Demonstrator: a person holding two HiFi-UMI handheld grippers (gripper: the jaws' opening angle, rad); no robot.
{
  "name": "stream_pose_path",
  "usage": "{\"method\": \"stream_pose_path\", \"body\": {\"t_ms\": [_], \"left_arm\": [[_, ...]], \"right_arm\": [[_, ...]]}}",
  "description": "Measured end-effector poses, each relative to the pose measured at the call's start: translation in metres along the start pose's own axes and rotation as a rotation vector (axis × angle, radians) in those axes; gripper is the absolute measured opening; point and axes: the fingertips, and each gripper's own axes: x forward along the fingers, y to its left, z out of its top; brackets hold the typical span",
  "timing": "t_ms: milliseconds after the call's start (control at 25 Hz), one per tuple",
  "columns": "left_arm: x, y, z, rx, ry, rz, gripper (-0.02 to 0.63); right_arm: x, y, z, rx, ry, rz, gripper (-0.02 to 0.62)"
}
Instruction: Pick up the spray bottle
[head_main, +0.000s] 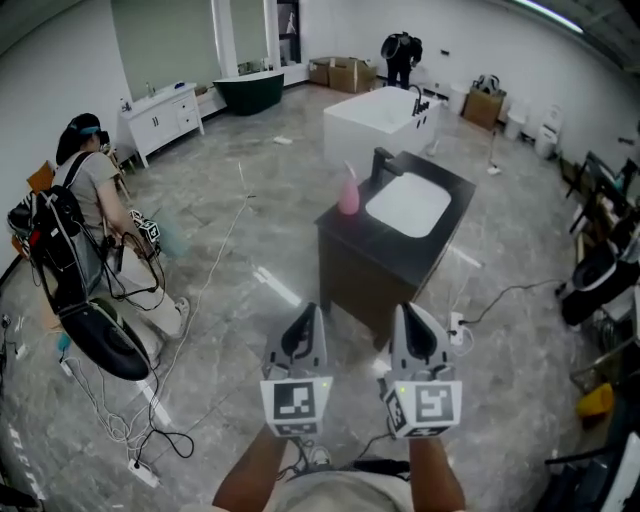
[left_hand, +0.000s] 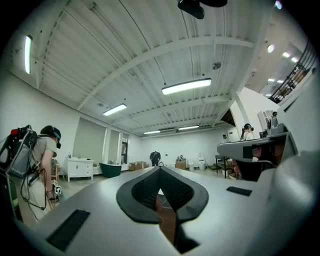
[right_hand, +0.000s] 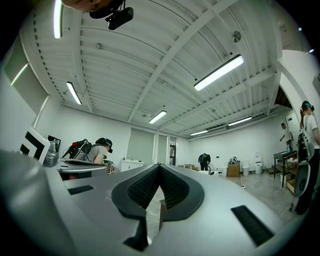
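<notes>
Jaws pressed together and empty on left gripper (head_main: 305, 318) and right gripper (head_main: 414, 318). Pink plastic spray bottle (head_main: 348, 193) stands well ahead on a dark vanity counter (head_main: 352, 236). Approach step, probably; next: close in, open one gripper.

- The floor (head_main: 240, 290) is seen as glossy polished grey stone.
- The spray bottle (head_main: 348, 195), at twelve o'clock from the left gripper (head_main: 308, 312), appears to be pink translucent plastic.
- The basin (head_main: 408, 205) is smooth and white, and the countertop (head_main: 455, 190) dark.
- The left gripper and the right gripper (head_main: 412, 312) are cased in smooth matt grey plastic, with black ribbed pads (left_hand: 175, 187).

Spray bottle (head_main: 348, 196) distant (details blurred)
</notes>
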Motion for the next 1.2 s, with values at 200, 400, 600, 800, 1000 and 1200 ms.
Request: {"method": "stream_pose_path", "body": {"t_ms": [200,400,600,800,1000,1200], "left_arm": [[0.02,0.001,-0.005,-0.011,0.002,-0.023,0.002],[0.042,-0.001,-0.012,0.0,-0.003,-0.046,0.002],[0.078,-0.004,-0.012,-0.015,0.006,-0.045,0.002],[0.128,-0.027,-0.014,-0.006,0.015,-0.066,0.002],[0.179,-0.054,-0.015,-0.001,0.016,-0.076,0.002],[0.23,-0.073,-0.008,-0.006,0.002,-0.074,0.002]], "right_arm": [[0.015,-0.004,-0.006,-0.011,0.014,-0.013,0.006],[0.031,-0.015,-0.018,-0.01,0.014,-0.028,0.006],[0.062,-0.036,-0.021,-0.009,0.01,-0.023,0.006],[0.089,-0.077,-0.024,-0.015,0.014,-0.03,0.006],[0.119,-0.121,-0.028,-0.009,0.017,-0.026,0.006],[0.151,-0.165,-0.032,0.0,0.02,-0.016,0.006]]}}
